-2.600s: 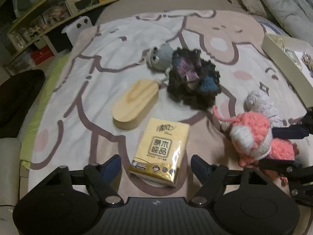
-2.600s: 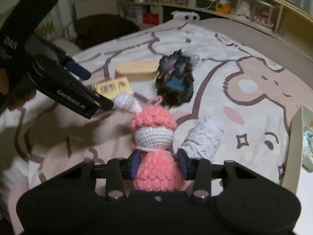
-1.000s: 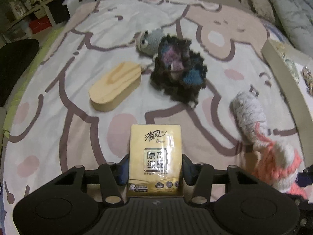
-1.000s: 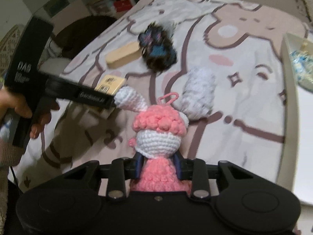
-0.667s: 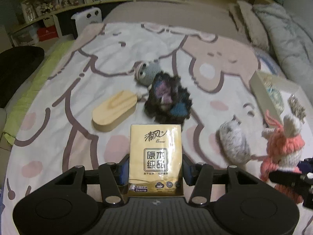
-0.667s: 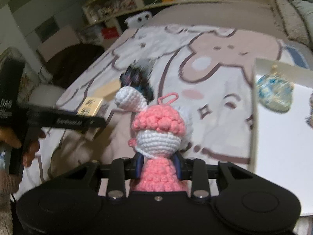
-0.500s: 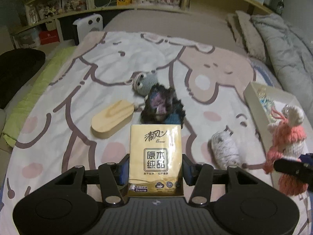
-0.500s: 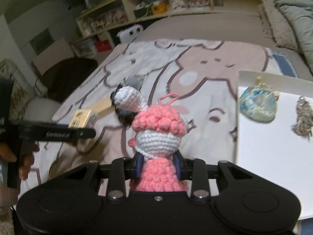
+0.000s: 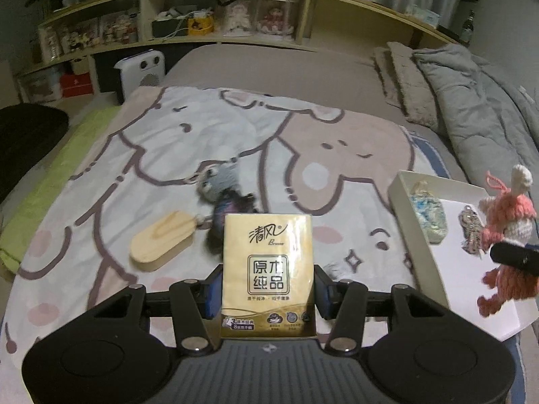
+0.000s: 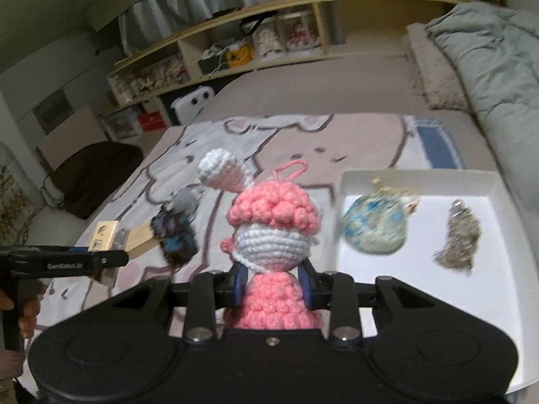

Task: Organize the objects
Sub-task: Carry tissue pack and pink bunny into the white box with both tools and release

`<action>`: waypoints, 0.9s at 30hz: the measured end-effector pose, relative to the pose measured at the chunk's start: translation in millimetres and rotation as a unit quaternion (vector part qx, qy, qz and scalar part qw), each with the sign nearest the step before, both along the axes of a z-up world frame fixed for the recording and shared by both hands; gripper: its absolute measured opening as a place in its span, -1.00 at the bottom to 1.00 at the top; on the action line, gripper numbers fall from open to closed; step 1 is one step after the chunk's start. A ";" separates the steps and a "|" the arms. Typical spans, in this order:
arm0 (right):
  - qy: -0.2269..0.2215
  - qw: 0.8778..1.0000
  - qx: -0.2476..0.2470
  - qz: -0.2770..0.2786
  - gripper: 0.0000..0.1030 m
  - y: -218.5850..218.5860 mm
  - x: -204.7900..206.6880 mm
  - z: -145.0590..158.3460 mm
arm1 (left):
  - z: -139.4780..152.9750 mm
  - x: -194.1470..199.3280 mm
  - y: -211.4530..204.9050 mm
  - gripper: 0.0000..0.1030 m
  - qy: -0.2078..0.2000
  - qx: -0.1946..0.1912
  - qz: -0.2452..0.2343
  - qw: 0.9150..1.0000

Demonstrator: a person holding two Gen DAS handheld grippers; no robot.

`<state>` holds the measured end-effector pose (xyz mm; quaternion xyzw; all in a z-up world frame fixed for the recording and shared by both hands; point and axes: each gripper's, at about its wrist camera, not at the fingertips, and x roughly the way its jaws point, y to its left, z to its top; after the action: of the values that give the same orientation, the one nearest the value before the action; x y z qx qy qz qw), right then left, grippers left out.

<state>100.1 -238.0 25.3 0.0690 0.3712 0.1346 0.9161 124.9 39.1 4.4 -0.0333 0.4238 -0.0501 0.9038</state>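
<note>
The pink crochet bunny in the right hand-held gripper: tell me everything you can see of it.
The pink-and-white crocheted yarn bunny has a bumpy pink cap, white face, one visible white ear, a thin pink hanging loop on top and a pink body. It is upright, off the bed, pinched at the neck by the right hand-held gripper. In the left wrist view it hangs over the white shallow tray, legs dangling, touching nothing else.
</note>
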 end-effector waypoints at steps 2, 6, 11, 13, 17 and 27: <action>-0.005 1.000 -0.009 -0.011 -0.36 -11.9 2.4 2.0 | 2.0 3.8 -12.0 0.02 0.000 -0.001 -0.010 1.000; -0.012 0.999 -0.028 -0.042 -0.36 -36.7 5.4 2.4 | 8.4 10.9 -35.5 0.02 -0.005 -0.012 -0.025 1.000; -0.014 0.995 -0.037 -0.087 -0.36 -73.3 11.5 0.0 | 15.9 22.7 -76.3 0.02 -0.015 -0.024 -0.054 0.998; -0.012 0.994 -0.036 -0.105 -0.36 -87.3 13.9 -1.8 | 17.0 27.3 -95.2 0.02 -0.016 -0.028 -0.067 0.997; -0.006 0.990 -0.043 -0.135 -0.36 -110.4 17.8 -10.3 | 16.9 36.1 -131.6 0.02 -0.020 -0.032 -0.090 0.995; 0.028 0.981 -0.078 -0.176 -0.36 -144.9 30.9 -38.4 | -8.5 55.3 -209.8 0.02 0.002 -0.049 -0.125 0.991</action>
<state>130.9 -382.9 -13.1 0.0655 0.3879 -0.0603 0.9174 180.2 -170.6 -4.1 -0.0244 0.4232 -0.1832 0.8870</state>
